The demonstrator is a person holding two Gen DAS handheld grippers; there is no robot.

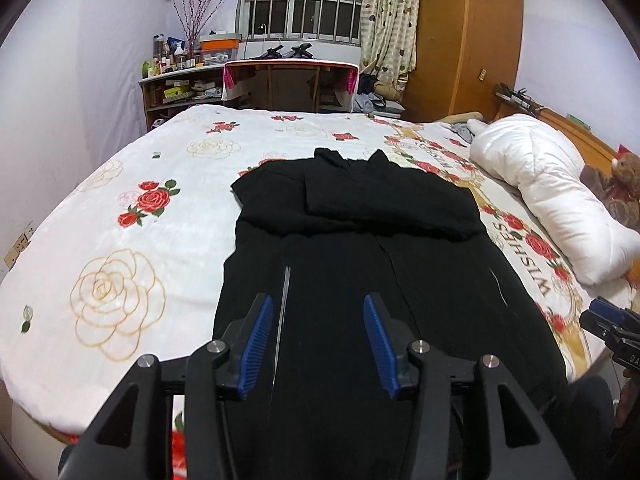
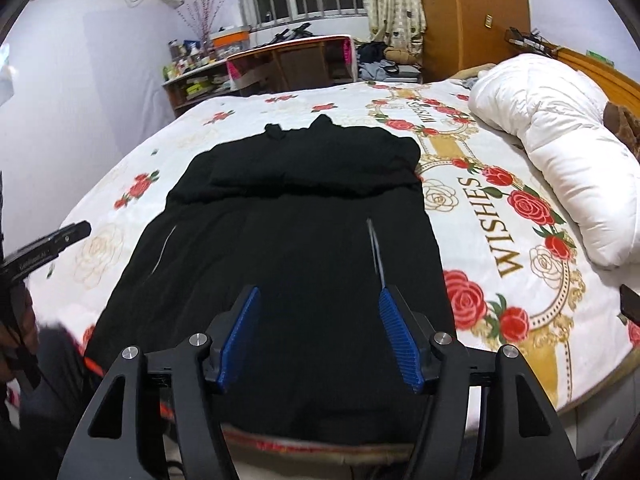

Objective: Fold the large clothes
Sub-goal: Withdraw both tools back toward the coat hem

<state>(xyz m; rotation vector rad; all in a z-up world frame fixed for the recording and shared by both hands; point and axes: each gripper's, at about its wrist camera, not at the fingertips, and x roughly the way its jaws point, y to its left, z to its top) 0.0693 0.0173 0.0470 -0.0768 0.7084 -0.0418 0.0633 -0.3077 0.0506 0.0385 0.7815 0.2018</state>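
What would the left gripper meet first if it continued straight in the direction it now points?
Most likely the black garment spread on the bed: the open left gripper aims down at its lower half, with nothing between the blue fingers. Depth is unclear.

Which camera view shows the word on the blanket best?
The right wrist view: the gold word WISHES lies near, sharp and whole beside the black garment. In the left wrist view it is smaller, blurred, near the edge.

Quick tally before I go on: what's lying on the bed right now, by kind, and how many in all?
Black garment: 1
White duvet, rolled: 1
Teddy bear: 1
Total: 3

Both grippers, left and right, are open with nothing between the jaws.
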